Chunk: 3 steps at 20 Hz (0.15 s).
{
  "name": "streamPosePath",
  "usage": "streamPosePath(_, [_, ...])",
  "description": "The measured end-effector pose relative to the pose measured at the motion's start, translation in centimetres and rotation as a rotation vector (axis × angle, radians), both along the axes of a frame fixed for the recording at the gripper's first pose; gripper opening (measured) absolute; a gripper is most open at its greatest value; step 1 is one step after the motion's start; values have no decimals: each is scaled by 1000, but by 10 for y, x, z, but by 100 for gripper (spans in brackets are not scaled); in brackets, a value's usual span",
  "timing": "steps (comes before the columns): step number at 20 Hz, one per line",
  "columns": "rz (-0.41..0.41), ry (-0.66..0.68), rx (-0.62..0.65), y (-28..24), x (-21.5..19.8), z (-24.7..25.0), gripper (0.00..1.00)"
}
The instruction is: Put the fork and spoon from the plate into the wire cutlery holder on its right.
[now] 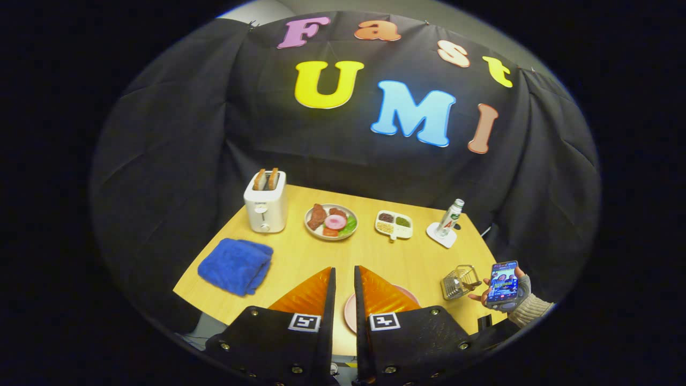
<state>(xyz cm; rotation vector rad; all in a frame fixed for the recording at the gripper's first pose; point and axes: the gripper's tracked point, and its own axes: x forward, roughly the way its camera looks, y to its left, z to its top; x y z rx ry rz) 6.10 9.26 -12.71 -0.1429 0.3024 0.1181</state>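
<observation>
The plate (351,313), pink and round, lies at the near edge of the wooden surface (370,257), mostly hidden behind the gripper's orange fingers (311,292); whether the fork and spoon lie on it cannot be told. The wire cutlery holder (460,281) stands to the plate's right, near the surface's right edge, tilted a little and apart from the plate.

The gripper (344,276) hangs above the near edge, pointing forward and down over the plate. Its two fingers stand close together with only a narrow slit between them, nearly closed, and nothing is held or touched.

A person's hand (506,297) in a knit sleeve holds a phone (502,281) just right of the holder, at the surface's right edge.

Farther off, a blue towel (236,265) lies on the left side near the left edge. A white toaster (266,203) with two slices of bread stands at the far left corner. Right of it sits a plate of food (331,221), then a divided dish (394,224), then a bottle (449,217) on a white coaster (440,236) near the far right corner.

The middle of the surface, between the far row of things and the fingers, is bare wood, as is the stretch between the plate and the holder.
</observation>
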Motion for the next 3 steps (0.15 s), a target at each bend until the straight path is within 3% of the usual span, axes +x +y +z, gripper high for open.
streamPosePath(3, [65,37,-23,21,-8,-11,19])
